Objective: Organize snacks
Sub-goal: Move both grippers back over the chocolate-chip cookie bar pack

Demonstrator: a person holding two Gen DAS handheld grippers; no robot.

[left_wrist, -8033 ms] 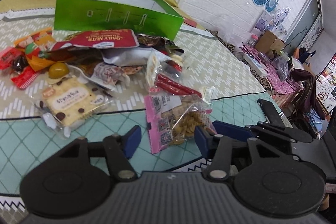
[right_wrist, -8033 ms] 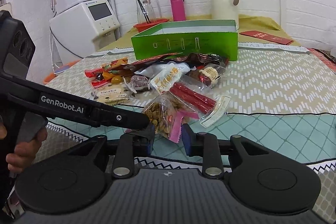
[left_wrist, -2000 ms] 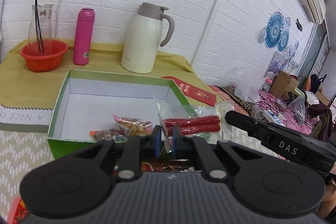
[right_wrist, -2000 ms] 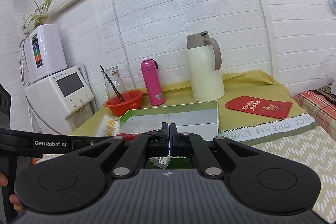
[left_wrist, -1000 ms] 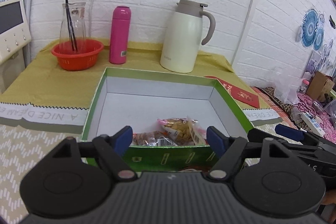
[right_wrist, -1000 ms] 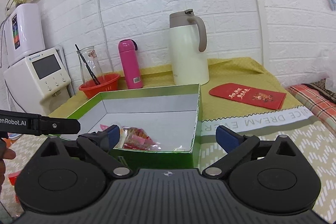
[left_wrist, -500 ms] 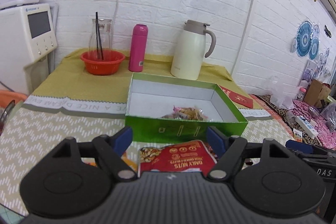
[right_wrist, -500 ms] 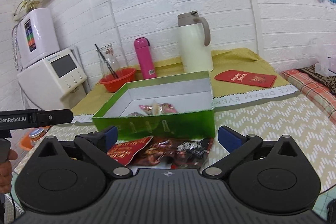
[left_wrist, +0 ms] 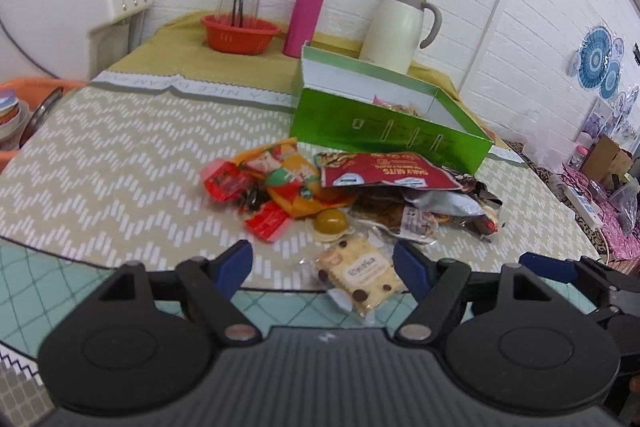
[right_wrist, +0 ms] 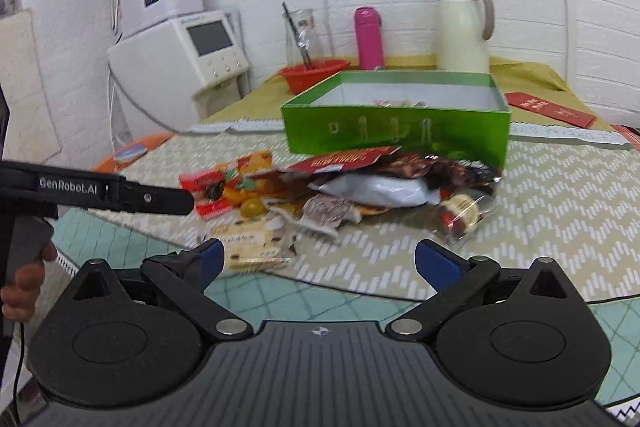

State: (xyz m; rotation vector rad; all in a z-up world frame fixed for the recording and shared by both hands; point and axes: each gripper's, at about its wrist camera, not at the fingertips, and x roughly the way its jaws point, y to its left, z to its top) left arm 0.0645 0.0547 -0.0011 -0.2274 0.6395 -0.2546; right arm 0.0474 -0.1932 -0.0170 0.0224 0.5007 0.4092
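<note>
A green box point(left_wrist: 384, 131) stands on the table with a few snack packs point(left_wrist: 396, 105) inside; it also shows in the right wrist view point(right_wrist: 396, 131). A pile of loose snacks lies in front of it: a red nut bag point(left_wrist: 384, 173), orange and red packs point(left_wrist: 288, 183), a silver bag point(right_wrist: 372, 191). A chocolate-chip cookie pack point(left_wrist: 362, 277) lies nearest, between the fingers of my open, empty left gripper point(left_wrist: 322, 267). My right gripper point(right_wrist: 318, 261) is open and empty, low over the table's near side, with the cookie pack point(right_wrist: 248, 245) by its left finger.
A cream jug point(left_wrist: 400, 27), a pink bottle point(left_wrist: 304, 17) and an orange basket point(left_wrist: 240, 33) stand behind the box. A white appliance point(right_wrist: 180, 55) stands at the left. A red envelope point(right_wrist: 548, 109) lies right of the box. The left tool's arm point(right_wrist: 100, 191) crosses the right view.
Both grippers let go of their packs over the box, opened, and drew back and down toward the snack pile. The packs now lie in the box.
</note>
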